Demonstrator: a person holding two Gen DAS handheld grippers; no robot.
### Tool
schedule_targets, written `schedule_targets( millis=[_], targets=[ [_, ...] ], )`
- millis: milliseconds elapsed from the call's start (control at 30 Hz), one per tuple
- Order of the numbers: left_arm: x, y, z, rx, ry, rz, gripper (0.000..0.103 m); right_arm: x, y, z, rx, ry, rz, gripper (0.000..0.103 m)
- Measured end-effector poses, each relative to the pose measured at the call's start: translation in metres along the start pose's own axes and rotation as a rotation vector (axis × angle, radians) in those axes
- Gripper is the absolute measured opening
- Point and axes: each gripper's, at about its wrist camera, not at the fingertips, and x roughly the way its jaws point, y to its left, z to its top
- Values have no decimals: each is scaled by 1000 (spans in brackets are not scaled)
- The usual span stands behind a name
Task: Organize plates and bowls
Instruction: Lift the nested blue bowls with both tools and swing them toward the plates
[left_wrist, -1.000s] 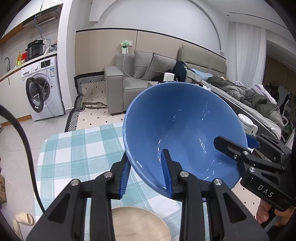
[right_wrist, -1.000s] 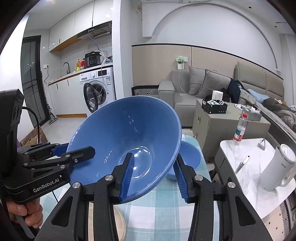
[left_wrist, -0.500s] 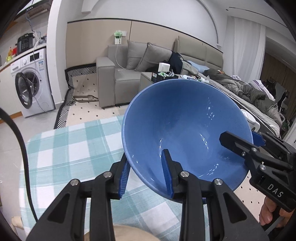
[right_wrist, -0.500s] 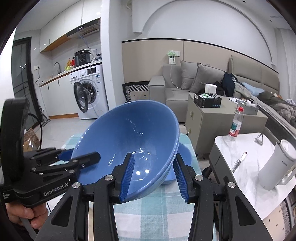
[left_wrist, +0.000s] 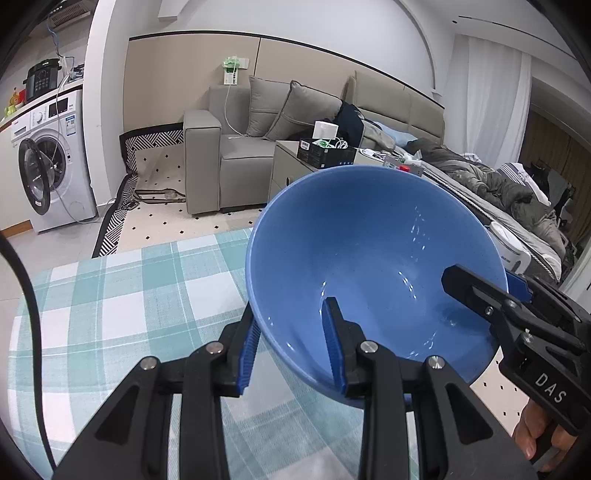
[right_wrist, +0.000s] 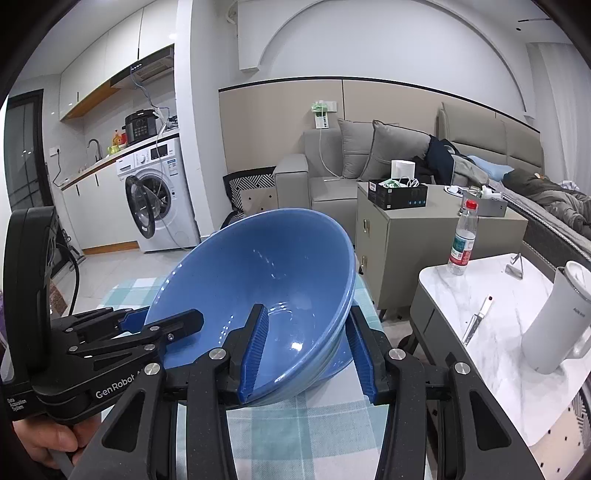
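A large glossy blue bowl was held off the desk, tilted so its empty inside faced the cameras, its rim pinched on two opposite sides. In the right wrist view it hung just over a smaller blue bowl sitting near the far right edge of the check-clothed desk.

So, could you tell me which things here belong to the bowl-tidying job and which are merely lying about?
Job:
- large blue bowl, held at its rim by left gripper and right gripper
- second blue bowl beneath it

Lying about:
- water bottle
- white kettle
- black box
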Motion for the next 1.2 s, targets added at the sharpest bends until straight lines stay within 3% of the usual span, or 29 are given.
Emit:
schedule_targets(
  millis=[667,1200],
  targets=[
    [59,4,0,-35,39,21,31,67,-27,-13,36,31,-13,44],
    [91,4,-6,-27,109,48,31,113,-40,-30,47,147,-31,44]
  ],
)
